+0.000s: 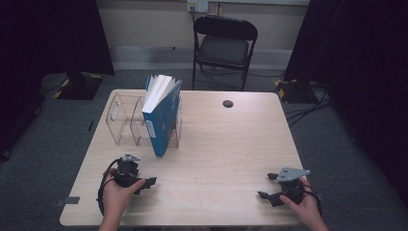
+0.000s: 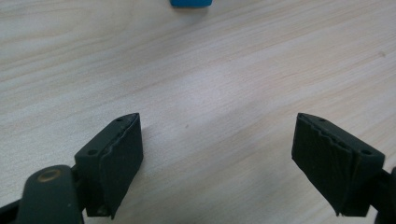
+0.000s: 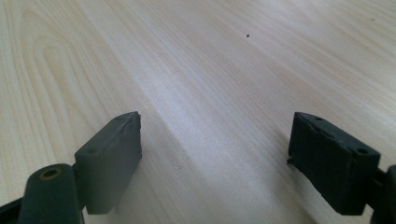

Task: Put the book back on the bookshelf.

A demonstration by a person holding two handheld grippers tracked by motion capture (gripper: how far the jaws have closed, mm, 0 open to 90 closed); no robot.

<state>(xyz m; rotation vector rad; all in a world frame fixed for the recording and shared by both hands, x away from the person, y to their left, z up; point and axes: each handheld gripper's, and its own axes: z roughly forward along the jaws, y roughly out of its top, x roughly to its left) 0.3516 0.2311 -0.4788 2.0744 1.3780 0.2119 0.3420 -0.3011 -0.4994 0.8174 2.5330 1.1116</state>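
**Both grippers rest low over the table, jaws apart and empty**

The blue book (image 1: pixel 162 118) stands upright in the clear acrylic rack (image 1: pixel 126 126) at the far left part of the wooden table (image 1: pixel 226 154), its white pages fanned a little at the top and its lower corner at the rack's near edge. In the left gripper view a sliver of the same blue (image 2: pixel 190 3) peeks in at the top edge, well beyond the jaws.

The left gripper (image 1: pixel 144 183) sits in the person's left hand (image 1: pixel 120 191) near the table's front left, just in front of the rack and apart from the book. Its jaws stand wide, with bare wood grain between them (nothing is pinched there), so it is released.

The right gripper (image 1: pixel 267 186) is held in the right hand (image 1: pixel 300 202) near the front right, well apart from the book, with its grey plate on top. Its jaws are likewise spread over plain tabletop, gripping nothing.

A small dark round hole (image 1: pixel 228 103) marks the table's far side, and a black folding chair (image 1: pixel 223 45) stands behind the table on the grey floor.
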